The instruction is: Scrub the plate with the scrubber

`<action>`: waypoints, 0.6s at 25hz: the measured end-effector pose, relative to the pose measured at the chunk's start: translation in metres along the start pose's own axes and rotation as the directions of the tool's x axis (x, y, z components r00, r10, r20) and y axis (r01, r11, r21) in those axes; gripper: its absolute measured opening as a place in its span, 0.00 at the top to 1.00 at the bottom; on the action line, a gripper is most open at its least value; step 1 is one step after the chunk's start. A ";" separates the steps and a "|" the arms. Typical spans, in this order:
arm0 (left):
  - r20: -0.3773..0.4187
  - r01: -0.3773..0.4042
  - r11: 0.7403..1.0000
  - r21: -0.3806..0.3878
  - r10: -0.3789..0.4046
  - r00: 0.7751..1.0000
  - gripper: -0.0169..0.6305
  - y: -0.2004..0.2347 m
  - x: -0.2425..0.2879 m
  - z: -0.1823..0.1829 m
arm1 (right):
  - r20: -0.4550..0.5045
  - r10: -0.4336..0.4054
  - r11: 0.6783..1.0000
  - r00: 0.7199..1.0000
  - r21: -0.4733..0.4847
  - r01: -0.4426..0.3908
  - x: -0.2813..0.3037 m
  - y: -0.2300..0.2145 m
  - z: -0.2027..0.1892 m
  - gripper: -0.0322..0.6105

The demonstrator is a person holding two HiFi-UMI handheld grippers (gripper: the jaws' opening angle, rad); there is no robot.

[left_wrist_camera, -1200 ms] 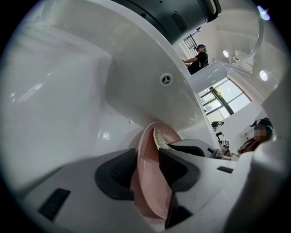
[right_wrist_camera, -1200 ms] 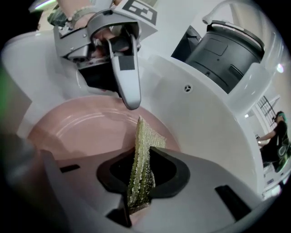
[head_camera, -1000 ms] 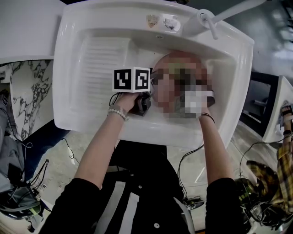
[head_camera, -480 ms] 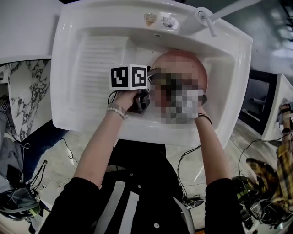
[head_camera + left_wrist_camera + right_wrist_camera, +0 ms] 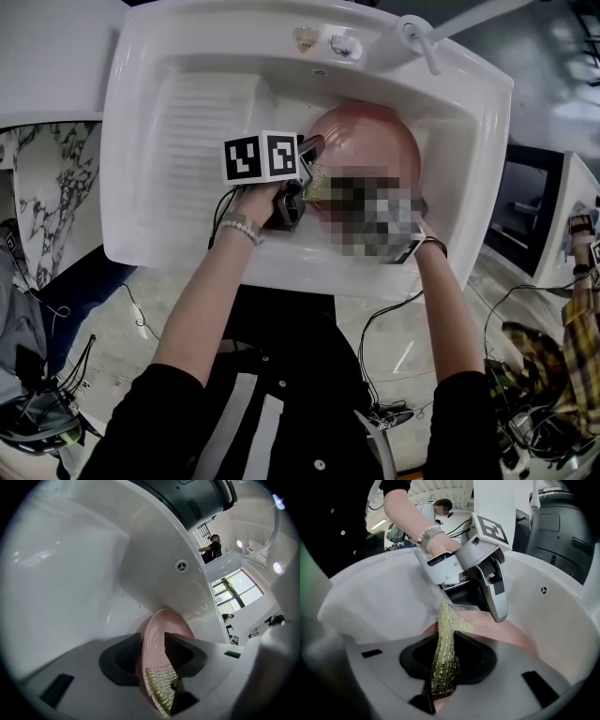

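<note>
Jaws on the left gripper [image 5: 152,652] clamp the near-left rim of the pink plate [image 5: 370,131], one pad behind it and one on its face. They have just been closing slightly with the rim between them. Right gripper [image 5: 449,654] has its jaws pinched tight on one end of the scrubber [image 5: 446,637], a green-gold mesh pad whose free end lies on the plate face just beside the left gripper. Plate sits inside the white sink [image 5: 131,141], over the basin to the right of the ribbed drainboard; can't tell whether its far edge rests on the basin floor. Judged risks: the mesh is working right next to the left jaws, so a stroke that way could snag it on a fingertip or lever the rim out of the clamp. It's a rim-only hold on a glazed plate, so a hard push on the far side could pivot it and drop it into the sink. Scrubber is held only by its end, so drag could fold it or pull it out of the jaws. Versus a second ago in the head view: the right hand has pulled back toward the near edge of the sink and to the right, so the plate's far half is now uncovered. The scrubber now shows at the near-left of the plate. Left gripper's marker cube [image 5: 265,157] has barely shifted.
</note>
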State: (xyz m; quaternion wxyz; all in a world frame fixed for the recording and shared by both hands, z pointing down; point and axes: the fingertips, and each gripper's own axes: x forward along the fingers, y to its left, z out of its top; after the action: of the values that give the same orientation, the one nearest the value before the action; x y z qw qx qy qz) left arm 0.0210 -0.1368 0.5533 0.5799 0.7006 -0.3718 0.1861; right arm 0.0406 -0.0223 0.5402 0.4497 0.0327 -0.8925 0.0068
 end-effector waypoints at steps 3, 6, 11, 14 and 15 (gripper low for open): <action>-0.001 -0.035 0.999 0.009 0.035 0.999 0.78 0.004 0.000 0.000 | 0.006 0.087 0.996 0.996 0.023 -0.087 -0.008 0.013 -0.001 0.83; 0.005 -0.080 0.997 0.021 0.079 0.997 0.85 0.011 -0.001 0.001 | 0.002 0.156 0.986 0.988 0.050 -0.156 -0.013 0.020 -0.003 0.83; 0.012 -0.111 0.993 0.031 0.111 0.994 0.92 0.015 -0.002 0.000 | -0.013 0.204 0.976 0.979 0.079 -0.202 -0.021 0.029 -0.004 0.83; 0.014 -0.108 0.994 0.030 0.107 0.994 0.92 0.014 -0.003 0.001 | -0.010 0.218 0.971 0.976 0.100 -0.216 -0.030 0.032 -0.004 0.83; 0.012 -0.105 0.994 0.025 0.105 0.994 0.92 0.014 -0.003 0.001 | -0.009 0.209 0.972 0.978 0.110 -0.207 -0.033 0.031 -0.005 0.83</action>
State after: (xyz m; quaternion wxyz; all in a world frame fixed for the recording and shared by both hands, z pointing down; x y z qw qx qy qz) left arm 0.0085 -0.1372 0.5604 0.5583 0.6885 -0.4087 0.2172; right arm 0.0626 0.0106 0.5174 0.4534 -0.0368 -0.8846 0.1026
